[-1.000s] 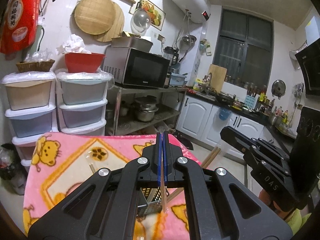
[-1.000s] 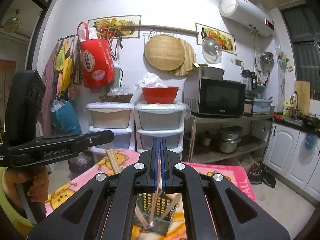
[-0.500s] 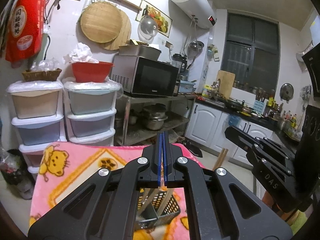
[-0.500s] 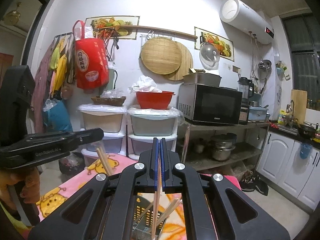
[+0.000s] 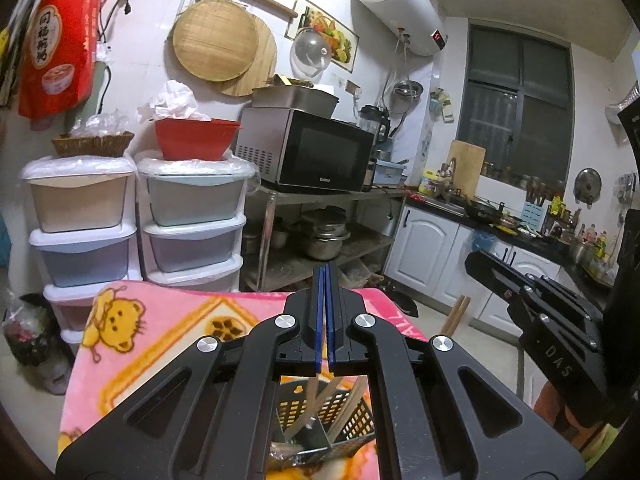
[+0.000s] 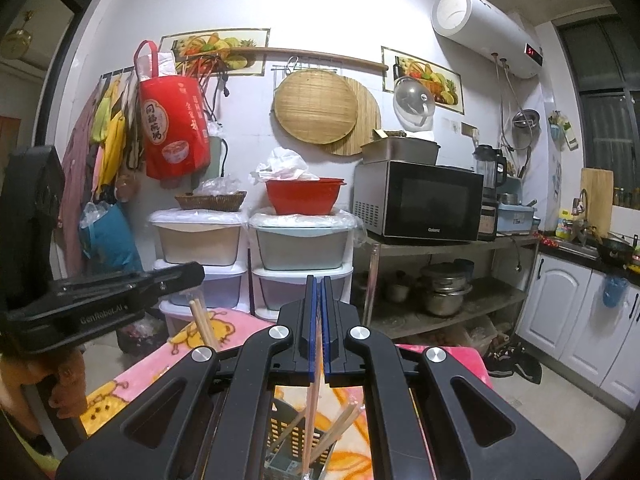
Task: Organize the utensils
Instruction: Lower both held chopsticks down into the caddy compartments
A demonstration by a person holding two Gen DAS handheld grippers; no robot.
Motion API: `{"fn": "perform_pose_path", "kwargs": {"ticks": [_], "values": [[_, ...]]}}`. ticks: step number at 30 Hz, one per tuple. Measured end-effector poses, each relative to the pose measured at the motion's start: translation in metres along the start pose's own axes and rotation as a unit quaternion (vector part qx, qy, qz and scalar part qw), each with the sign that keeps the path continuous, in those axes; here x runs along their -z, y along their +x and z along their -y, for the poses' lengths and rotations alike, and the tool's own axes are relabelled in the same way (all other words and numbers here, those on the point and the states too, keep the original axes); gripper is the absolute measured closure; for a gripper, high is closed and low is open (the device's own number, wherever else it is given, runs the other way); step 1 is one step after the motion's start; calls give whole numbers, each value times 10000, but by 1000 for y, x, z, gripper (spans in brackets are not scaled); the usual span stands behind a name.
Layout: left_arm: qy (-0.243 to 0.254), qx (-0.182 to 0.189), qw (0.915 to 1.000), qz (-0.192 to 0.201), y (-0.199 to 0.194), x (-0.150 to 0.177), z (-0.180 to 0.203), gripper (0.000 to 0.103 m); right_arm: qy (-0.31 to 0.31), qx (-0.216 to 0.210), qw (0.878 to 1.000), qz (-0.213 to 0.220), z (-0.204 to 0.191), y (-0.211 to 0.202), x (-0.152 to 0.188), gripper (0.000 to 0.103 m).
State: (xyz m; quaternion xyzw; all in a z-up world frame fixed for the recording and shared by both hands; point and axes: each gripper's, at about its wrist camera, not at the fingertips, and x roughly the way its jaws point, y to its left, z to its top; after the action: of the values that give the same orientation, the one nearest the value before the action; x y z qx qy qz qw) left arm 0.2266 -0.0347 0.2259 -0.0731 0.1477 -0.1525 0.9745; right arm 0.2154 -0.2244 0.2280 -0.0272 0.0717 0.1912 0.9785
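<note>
The black microwave oven with grey side [image 6: 418, 201] carries the brand "Galanz" in small white letters on the lower edge of its door. The black left tool [image 6: 192, 276], seen from the right wrist, has "GenRobot.AI" printed in pale letters on its side. The black right tool [image 5: 472, 260], seen from the left wrist, shows the letters "DAS" on its body. The red hanging fabric bag [image 6: 172, 124] bears large Chinese characters; they are not clear enough to read. The white cylindrical water heater [image 6: 486, 32] has a small red display; its digits cannot be read.
</note>
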Motion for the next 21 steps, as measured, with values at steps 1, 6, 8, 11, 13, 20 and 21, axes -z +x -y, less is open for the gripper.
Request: {"fn": "perform_pose_path", "kwargs": {"ticks": [1,6,8,11,13,20,21], "values": [[4,-17,10000,3,1,1,0,103,5,-2,10000,2,0,1,0,101],[-9,-16,10000,-91,8,8,-3,103,11,-28,10000,-20,-1,5,4,101],[-13,-14,9999,-142,10,11,-4,103,36,-46,10000,-34,-2,9,6,101],[-27,10,9998,-213,14,17,-4,103,62,-67,9999,-52,-3,15,10,101],[-23,19,9997,-259,17,21,-4,103,25,-89,9999,-62,-6,20,12,101],[-40,48,9990,-453,26,38,-4,103,73,-82,9997,-231,-4,29,29,101],[-42,50,9989,-470,26,40,-4,103,101,-73,9996,-266,-3,30,32,101]]}}
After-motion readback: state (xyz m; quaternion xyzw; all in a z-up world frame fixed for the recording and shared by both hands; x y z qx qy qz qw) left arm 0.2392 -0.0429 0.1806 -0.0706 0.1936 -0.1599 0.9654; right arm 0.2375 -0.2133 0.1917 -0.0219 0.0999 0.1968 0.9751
